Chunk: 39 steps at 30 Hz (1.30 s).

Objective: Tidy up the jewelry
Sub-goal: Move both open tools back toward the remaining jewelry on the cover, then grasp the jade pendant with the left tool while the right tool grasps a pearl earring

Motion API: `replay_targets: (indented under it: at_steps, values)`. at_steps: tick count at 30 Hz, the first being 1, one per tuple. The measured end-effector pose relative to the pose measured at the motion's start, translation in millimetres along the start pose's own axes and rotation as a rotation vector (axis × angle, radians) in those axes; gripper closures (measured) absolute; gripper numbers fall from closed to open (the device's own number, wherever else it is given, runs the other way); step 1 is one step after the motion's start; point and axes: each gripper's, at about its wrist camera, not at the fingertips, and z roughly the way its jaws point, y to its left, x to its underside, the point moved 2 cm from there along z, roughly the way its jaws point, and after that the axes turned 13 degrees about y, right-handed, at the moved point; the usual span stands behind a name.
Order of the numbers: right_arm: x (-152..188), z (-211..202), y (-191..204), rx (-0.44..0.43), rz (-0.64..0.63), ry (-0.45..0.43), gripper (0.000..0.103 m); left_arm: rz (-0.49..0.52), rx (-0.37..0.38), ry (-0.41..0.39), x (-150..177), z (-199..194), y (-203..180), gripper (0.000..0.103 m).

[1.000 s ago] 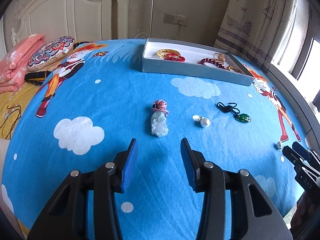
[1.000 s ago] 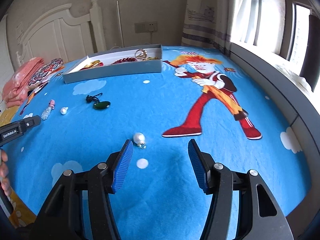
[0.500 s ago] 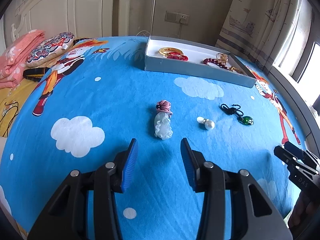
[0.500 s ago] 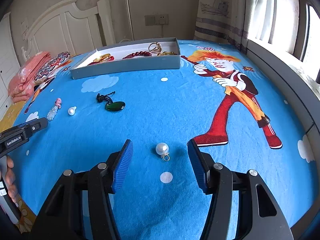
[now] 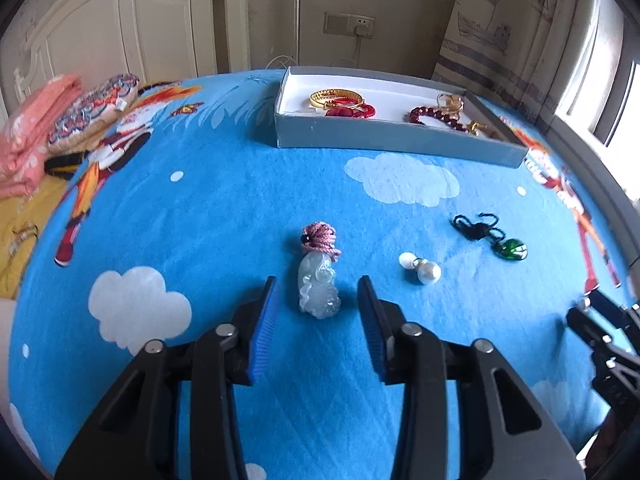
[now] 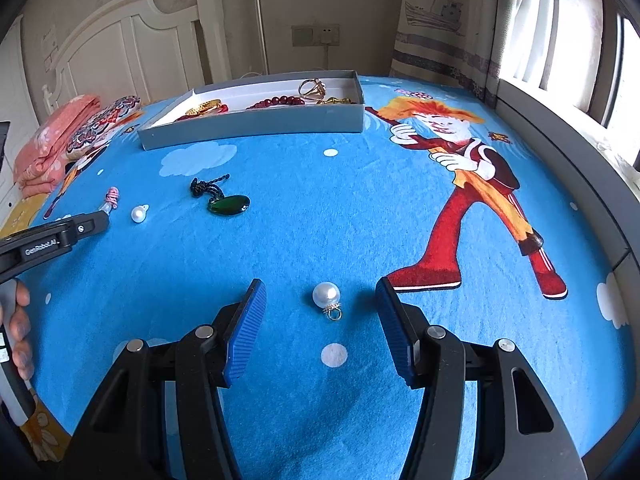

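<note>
I've slid my left gripper (image 5: 316, 300) forward around the jade pendant (image 5: 318, 290), jaws closing but not touching yet (right gripper (image 6: 320, 308) unclenched around a pearl (image 6: 326, 294)), so pickup is next

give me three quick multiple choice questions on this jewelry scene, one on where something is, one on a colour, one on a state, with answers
1. Where does the pale jade pendant lie?
A. in the grey box
B. on the blue blanket between the left gripper's fingers
C. on the pink folded cloth

2. What colour is the oval stone on the black cord?
A. green
B. red
C. white

3. How does the single pearl pendant stand with the right gripper?
A. pinched tight in the fingers
B. lifted off the bed
C. lying loose between open fingers

Answers:
1 B: the left wrist view shows it on the blanket, between the closing fingers of the left gripper, short of the grey box.
2 A: it shines dark green in both views.
3 C: blanket shows on both sides of the pearl.
</note>
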Motion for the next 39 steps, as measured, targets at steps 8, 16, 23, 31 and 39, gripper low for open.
replay_targets:
  at_steps: [8,16,23,31,39]
  values:
    - [1,0,0,0.005,-0.003,-0.002,0.05,0.031,-0.025,-0.013,5,-2,-8,0.083]
    - [-1,-1,-9,0.017,0.012,0.0,0.07,0.035,-0.016,-0.018,11,-4,-11,0.083]
    - [2,-3,-3,0.005,-0.017,-0.004,0.088,0.03,-0.013,-0.018,12,-5,-11,0.083]
    - [2,-3,-1,-0.006,-0.013,-0.001,0.088,0.02,-0.01,-0.028,13,-9,-9,0.084]
    - [0,-6,0,-0.002,-0.012,-0.013,0.088,0.011,-0.007,-0.043,13,-15,-9,0.084]
